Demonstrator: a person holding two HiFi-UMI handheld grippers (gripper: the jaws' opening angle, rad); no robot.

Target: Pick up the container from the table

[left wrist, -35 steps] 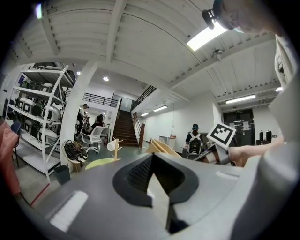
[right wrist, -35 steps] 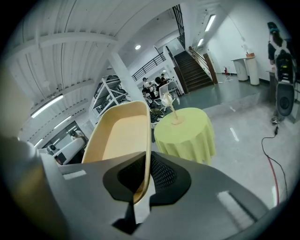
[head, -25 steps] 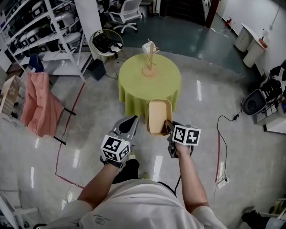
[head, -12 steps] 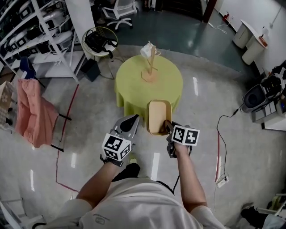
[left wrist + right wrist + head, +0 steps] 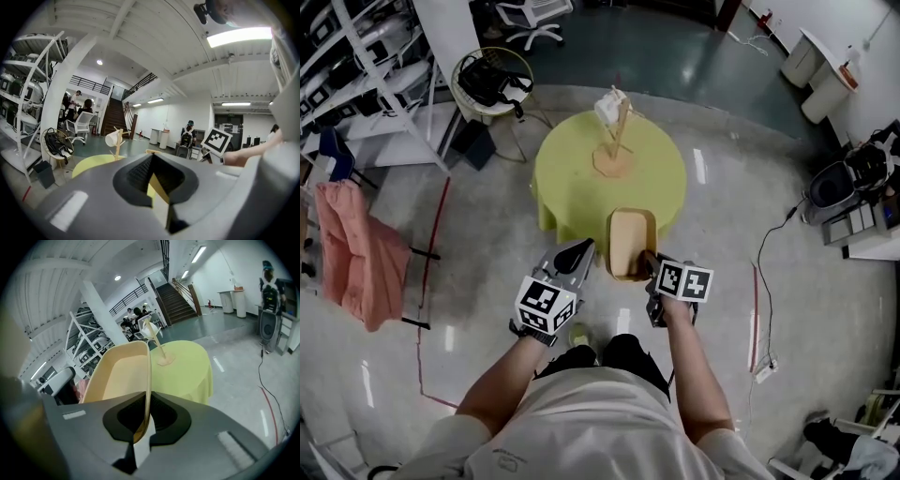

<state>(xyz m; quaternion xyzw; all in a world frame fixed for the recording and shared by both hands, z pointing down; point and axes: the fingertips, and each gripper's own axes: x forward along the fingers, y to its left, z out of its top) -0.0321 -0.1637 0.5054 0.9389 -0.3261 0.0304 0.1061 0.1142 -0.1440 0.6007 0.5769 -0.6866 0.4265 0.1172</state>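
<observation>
At the near side of the round table [image 5: 572, 178], the container [image 5: 630, 244] is held in the air by the right gripper [image 5: 651, 264]. Tan, oblong, open top, empty. Its long axis points away from the person. In head view it overlaps the table's near edge and the hanging green cloth. It is not resting on the tabletop.

Right gripper view: right gripper [image 5: 140, 427] jaws are clamped on the container [image 5: 124, 376], one jaw inside and one outside its thin side wall, near the close end. The wall runs straight up from the jaw gap. The container sits left of the gap and is tilted. Table [image 5: 187, 366] lies beyond, with a wooden stand [image 5: 157, 348] on it.

Left gripper [image 5: 577, 251] is just left of the container, not touching it, tips aimed at the table. Left gripper view: left gripper [image 5: 157, 187] jaws are pressed together with nothing between them, only a thin sliver of yellow showing through. The right gripper's marker cube [image 5: 217, 140] and the person's hand show at right.

On the table: stand [image 5: 617, 141] near the far side, upright, with a white cup hanging on it; stand [image 5: 117, 143] is also seen past the left jaws.

Around: shelving [image 5: 356, 56] far left, pink cloth [image 5: 356, 253] on a rack at left, round basket [image 5: 492, 80] with dark stuff beside the shelving, office chair [image 5: 530, 11] at top, bins [image 5: 820, 61] top right. Shiny grey floor [image 5: 722, 216].
</observation>
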